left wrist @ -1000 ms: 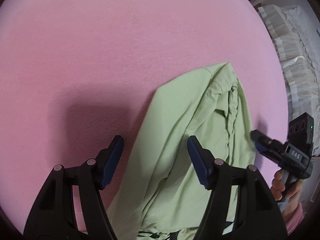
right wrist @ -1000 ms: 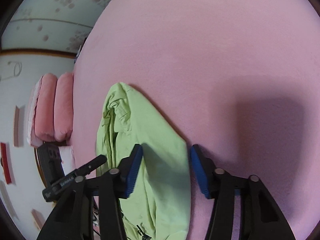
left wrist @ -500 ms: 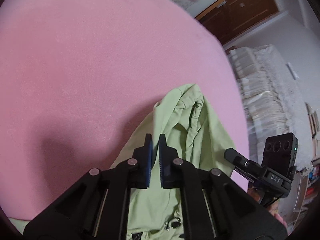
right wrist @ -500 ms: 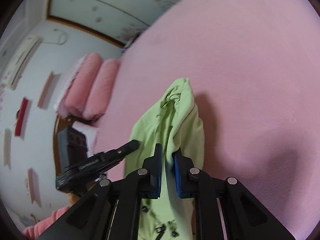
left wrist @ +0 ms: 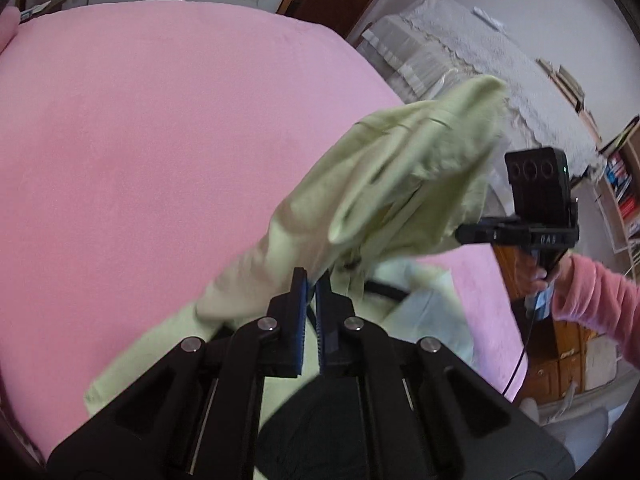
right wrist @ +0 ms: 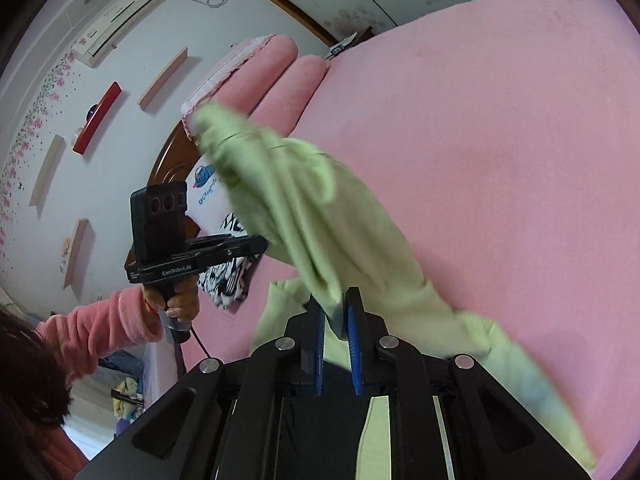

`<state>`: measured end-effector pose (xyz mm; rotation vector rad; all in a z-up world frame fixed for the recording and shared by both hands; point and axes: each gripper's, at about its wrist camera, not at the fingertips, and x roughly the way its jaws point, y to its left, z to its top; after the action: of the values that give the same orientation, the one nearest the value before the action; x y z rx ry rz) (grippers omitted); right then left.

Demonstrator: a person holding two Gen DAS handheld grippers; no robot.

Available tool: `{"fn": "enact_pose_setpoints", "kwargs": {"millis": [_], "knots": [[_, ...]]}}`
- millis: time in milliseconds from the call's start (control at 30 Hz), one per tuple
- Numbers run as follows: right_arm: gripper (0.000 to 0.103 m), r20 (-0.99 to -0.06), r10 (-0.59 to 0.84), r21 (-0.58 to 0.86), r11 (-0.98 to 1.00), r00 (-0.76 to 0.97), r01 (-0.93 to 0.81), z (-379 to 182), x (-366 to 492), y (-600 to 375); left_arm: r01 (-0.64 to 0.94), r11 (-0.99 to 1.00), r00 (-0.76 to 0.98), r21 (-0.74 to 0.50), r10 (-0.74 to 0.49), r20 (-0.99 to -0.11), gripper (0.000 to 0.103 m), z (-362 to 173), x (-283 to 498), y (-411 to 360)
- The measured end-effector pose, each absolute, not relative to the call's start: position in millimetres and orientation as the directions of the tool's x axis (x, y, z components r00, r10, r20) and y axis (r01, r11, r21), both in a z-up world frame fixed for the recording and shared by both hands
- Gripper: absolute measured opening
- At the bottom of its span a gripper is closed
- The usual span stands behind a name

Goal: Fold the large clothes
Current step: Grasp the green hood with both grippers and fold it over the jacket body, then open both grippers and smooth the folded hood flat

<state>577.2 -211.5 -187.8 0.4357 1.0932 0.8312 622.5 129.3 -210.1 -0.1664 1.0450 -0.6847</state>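
Both are clamped on the light green garment (left wrist: 380,184): the left hand-held gripper (left wrist: 311,280) pinches one edge, the right hand-held gripper (right wrist: 335,308) another. The cloth hangs lifted between them, its lower end trailing on the pink bed (left wrist: 140,140) beneath.

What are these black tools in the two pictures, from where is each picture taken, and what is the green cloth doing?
No robot here: a person holds a black two-finger hand gripper in each hand, each carrying a wide-angle camera looking along its fingers. One picture comes from the left gripper, which also sees the right gripper and a pink fleece sleeve. The other comes from the right gripper. Both are shut on the light green fabric garment, lifting part of it above the pink bed cover. Pink pillows lie at the bed's far end.
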Motion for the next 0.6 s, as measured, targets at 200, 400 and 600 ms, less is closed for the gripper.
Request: {"fn": "enact_pose_setpoints", "kwargs": {"millis": [200, 400, 600], "knots": [[0.013, -0.677, 0.716, 0.642, 0.687, 0.170, -0.339, -235.2, 521.0, -194.9, 0.486, 0.798, 0.275, -0.356, -0.526, -0.804, 0.002, -250.3, 526.1, 109.1], [0.013, -0.811, 0.574, 0.524, 0.799, 0.112, -0.293, -293.4, 462.1, -171.6, 0.518, 0.828, 0.264, -0.215, -0.394, -0.880, 0.002, -332.2, 460.5, 70.5], [0.014, -0.890, 0.445, 0.406, 0.873, 0.101, -0.272, -309.6, 443.7, -153.3, 0.524, 0.844, 0.203, -0.116, -0.256, -0.945, 0.004, -367.8, 443.8, 57.9]]}}
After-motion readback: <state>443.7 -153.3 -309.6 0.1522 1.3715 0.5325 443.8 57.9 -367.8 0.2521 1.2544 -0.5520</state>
